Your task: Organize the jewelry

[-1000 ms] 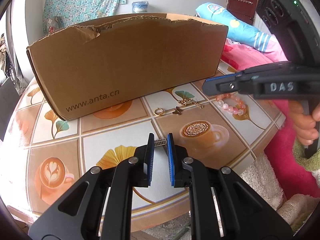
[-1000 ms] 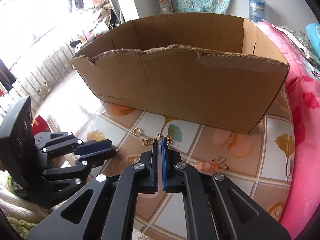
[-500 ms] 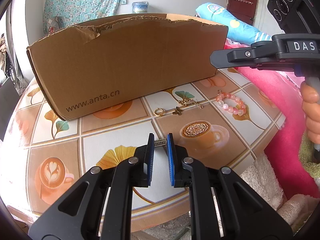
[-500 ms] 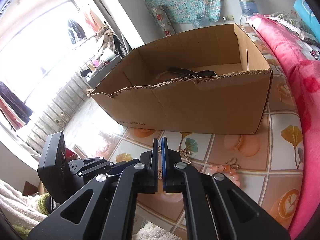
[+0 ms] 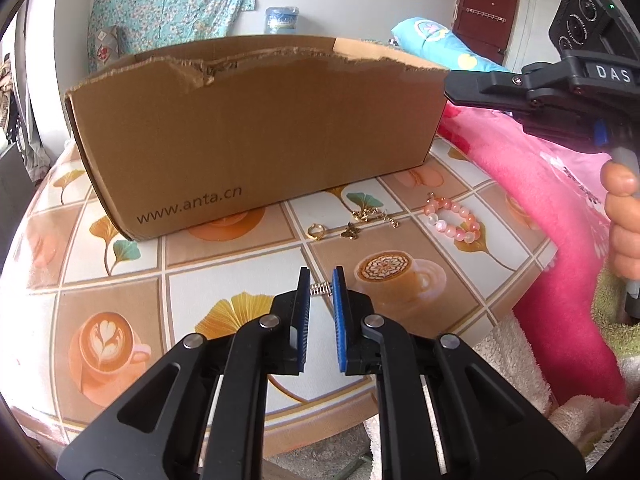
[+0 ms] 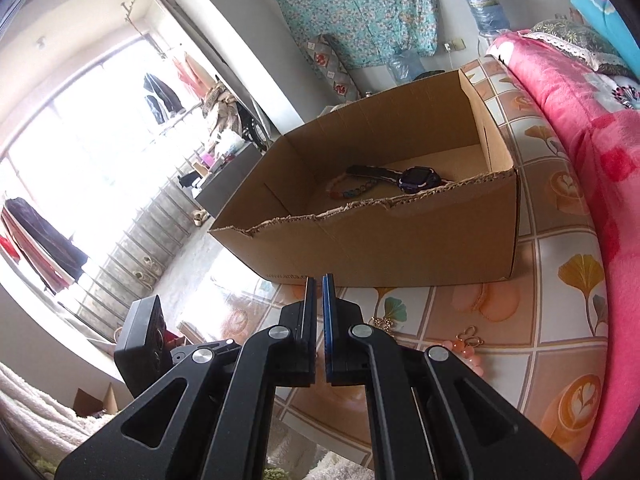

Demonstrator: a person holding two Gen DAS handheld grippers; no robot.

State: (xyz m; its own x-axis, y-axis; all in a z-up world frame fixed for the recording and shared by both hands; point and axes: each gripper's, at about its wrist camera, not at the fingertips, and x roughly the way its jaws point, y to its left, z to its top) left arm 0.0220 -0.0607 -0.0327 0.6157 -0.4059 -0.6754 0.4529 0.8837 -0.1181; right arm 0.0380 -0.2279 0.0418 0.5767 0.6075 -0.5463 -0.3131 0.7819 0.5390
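A brown cardboard box (image 5: pixel 256 132) stands on the tiled table; in the right wrist view (image 6: pixel 384 236) it holds a dark watch (image 6: pixel 416 178) and a beaded bracelet (image 6: pixel 348 192). In front of it lie a gold ring (image 5: pixel 316 232), a gold chain with charms (image 5: pixel 370 218) and a pink bead bracelet (image 5: pixel 452 220). My left gripper (image 5: pixel 321 289) hovers low over the table, shut on a small silver spring-like piece (image 5: pixel 321 289). My right gripper (image 6: pixel 318 280) is raised above the table, jaws nearly closed with nothing between them; it shows at the right in the left wrist view (image 5: pixel 520 88).
A pink blanket (image 5: pixel 552 208) lies along the table's right edge, with a white fluffy towel (image 5: pixel 520 360) below it. A water bottle (image 5: pixel 282 20) stands behind the box. A window and clothes racks are at the left of the right wrist view.
My right gripper has risen and tilted back, so the box interior now shows. The left gripper has stayed in place with the small piece.
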